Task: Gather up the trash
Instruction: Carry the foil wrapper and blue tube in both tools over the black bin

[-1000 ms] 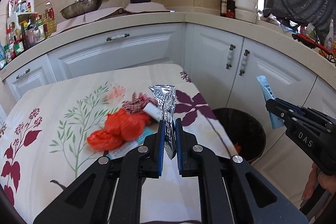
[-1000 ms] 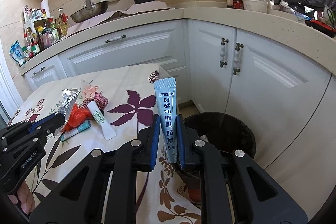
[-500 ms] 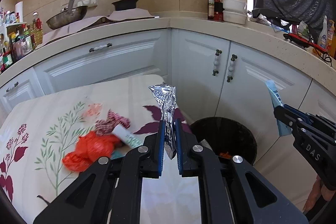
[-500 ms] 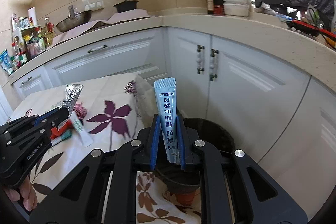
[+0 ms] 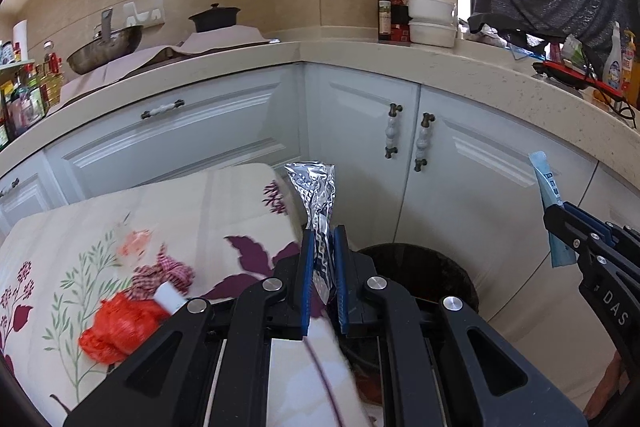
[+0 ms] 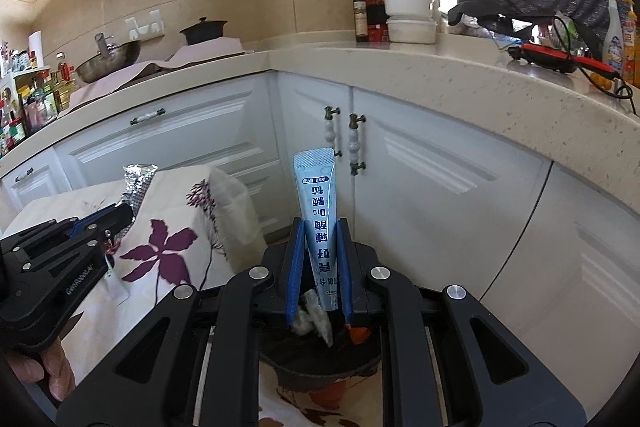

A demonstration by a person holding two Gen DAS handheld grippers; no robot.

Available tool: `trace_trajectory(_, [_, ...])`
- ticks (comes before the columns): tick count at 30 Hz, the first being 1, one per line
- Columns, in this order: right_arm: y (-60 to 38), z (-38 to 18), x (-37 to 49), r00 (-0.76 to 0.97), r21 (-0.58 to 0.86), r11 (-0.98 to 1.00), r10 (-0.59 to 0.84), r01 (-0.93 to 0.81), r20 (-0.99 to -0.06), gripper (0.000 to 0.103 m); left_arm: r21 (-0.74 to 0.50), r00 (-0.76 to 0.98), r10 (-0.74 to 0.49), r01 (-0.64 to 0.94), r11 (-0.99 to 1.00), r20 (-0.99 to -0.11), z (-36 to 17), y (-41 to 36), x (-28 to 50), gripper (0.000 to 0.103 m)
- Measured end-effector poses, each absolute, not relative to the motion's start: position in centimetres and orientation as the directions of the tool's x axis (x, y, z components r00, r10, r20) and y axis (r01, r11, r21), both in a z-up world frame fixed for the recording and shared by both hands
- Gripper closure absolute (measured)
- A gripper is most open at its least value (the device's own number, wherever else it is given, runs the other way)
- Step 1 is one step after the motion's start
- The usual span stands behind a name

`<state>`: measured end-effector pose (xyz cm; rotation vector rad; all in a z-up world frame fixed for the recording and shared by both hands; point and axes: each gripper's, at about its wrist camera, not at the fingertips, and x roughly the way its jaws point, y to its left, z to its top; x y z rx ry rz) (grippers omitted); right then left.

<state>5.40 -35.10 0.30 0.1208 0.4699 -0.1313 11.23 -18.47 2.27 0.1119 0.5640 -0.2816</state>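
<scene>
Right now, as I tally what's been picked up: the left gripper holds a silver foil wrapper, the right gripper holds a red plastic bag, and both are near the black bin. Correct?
Not quite. The right gripper is shut on a light blue sachet, as the right wrist view shows. The left gripper does hold the silver foil wrapper, near the black bin.

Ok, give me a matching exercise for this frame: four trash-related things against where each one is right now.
Things:
1. silver foil wrapper
2. blue sachet
3. red plastic bag
4. black bin

Places:
A. on the floor by the white cabinets
B. clamped in the right gripper
C. lying on the floral tablecloth
D. clamped in the left gripper

Pairs: 1-D, 2-B, 3-C, 4-A
</scene>
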Motion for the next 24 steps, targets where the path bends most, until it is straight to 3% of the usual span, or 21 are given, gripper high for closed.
trace_trajectory(24, [-37.4,-1.8,8.6,0.872,0.104,0.976,-0.123,0.194,-0.475,0.087,0.062,0.789,-0.242,0.333,0.941,-0.565,0.1,-23.6,14.3,0.092])
